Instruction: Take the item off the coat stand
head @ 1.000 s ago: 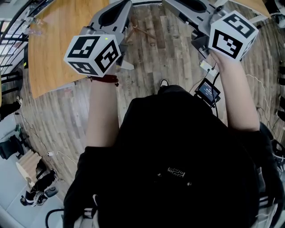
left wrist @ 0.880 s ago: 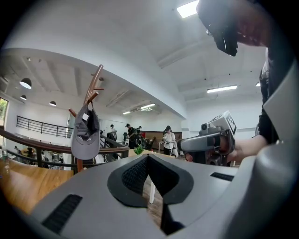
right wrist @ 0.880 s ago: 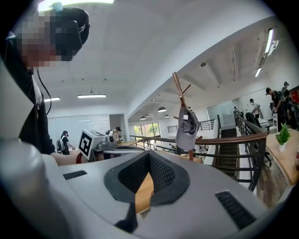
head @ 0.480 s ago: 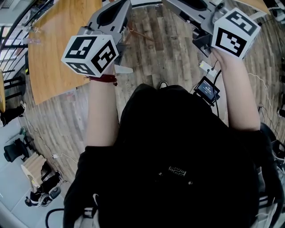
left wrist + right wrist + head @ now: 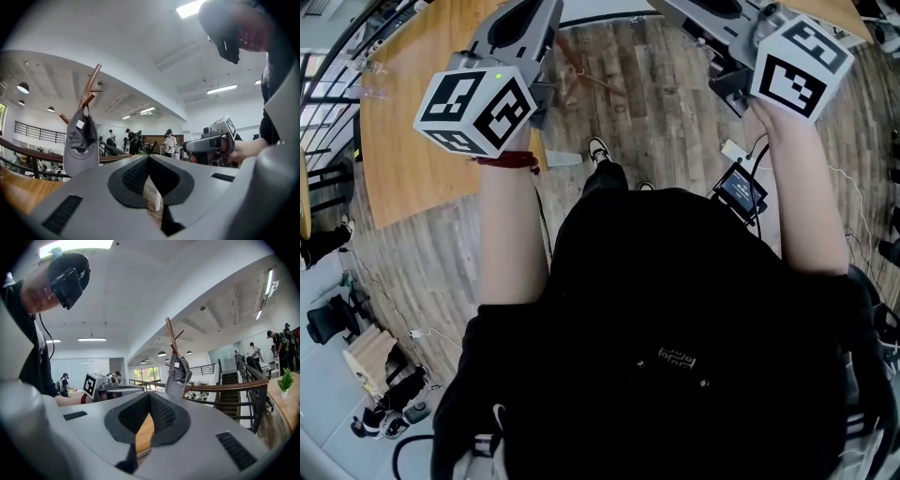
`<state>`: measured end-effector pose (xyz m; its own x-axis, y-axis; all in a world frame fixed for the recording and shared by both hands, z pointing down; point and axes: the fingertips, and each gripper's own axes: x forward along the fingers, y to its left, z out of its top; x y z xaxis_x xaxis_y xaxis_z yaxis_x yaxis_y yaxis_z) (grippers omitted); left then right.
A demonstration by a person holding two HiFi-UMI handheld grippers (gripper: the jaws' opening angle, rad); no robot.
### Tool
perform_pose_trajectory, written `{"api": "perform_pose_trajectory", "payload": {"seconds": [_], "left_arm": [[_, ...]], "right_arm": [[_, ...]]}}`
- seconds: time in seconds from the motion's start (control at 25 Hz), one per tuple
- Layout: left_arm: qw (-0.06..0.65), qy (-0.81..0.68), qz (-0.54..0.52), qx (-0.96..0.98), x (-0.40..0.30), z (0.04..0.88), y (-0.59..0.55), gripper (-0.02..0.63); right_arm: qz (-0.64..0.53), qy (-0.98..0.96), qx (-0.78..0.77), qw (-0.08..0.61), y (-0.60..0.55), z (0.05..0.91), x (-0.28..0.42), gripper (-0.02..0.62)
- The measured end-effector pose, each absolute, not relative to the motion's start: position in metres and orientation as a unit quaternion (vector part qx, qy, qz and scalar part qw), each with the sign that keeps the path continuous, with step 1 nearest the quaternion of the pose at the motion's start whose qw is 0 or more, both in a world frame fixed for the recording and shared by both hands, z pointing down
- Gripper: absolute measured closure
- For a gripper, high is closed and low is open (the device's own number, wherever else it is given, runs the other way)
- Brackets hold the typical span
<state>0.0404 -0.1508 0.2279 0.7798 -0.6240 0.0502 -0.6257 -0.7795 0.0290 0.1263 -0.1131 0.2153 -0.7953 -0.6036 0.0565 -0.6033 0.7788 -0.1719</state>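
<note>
A grey cap (image 5: 80, 143) hangs from a wooden coat stand (image 5: 90, 86) with slanted pegs; it is up and to the left of my left gripper (image 5: 149, 158), well beyond its tip. In the right gripper view the same cap (image 5: 177, 376) hangs on the stand (image 5: 170, 335) just above and beyond my right gripper (image 5: 151, 395). Both grippers are shut with nothing between the jaws. In the head view their marker cubes, left (image 5: 473, 108) and right (image 5: 797, 67), are held up side by side, and the jaw tips run off the top edge.
A wooden table (image 5: 412, 122) lies to the left below the left gripper. A small screen device (image 5: 738, 192) and cables lie on the plank floor at the right. A curved railing (image 5: 234, 386) and stairs lie beyond the stand. Several people stand far off.
The left gripper has drifted left and a little up. The person's shoe has come into view on the floor below it. The right gripper has barely moved.
</note>
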Motion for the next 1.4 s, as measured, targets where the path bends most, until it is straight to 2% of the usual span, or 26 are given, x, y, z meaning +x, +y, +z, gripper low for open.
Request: {"api": "perform_pose_trajectory", "payload": {"seconds": [0.44, 0.8, 1.4], "left_arm": [[0.009, -0.315, 0.026, 0.949, 0.022, 0.227, -0.248, 0.601], [0.017, -0.346, 0.022, 0.938, -0.062, 0.213, -0.347, 0.601], [-0.001, -0.315, -0.003, 0.949, -0.059, 0.227, -0.36, 0.601]], "right_arm": [[-0.084, 0.938, -0.336, -0.015, -0.199, 0.212, 0.117, 0.578], [-0.089, 0.938, -0.334, -0.022, -0.297, 0.195, 0.057, 0.578], [-0.082, 0.93, -0.357, -0.016, -0.319, 0.209, 0.054, 0.578]]}}
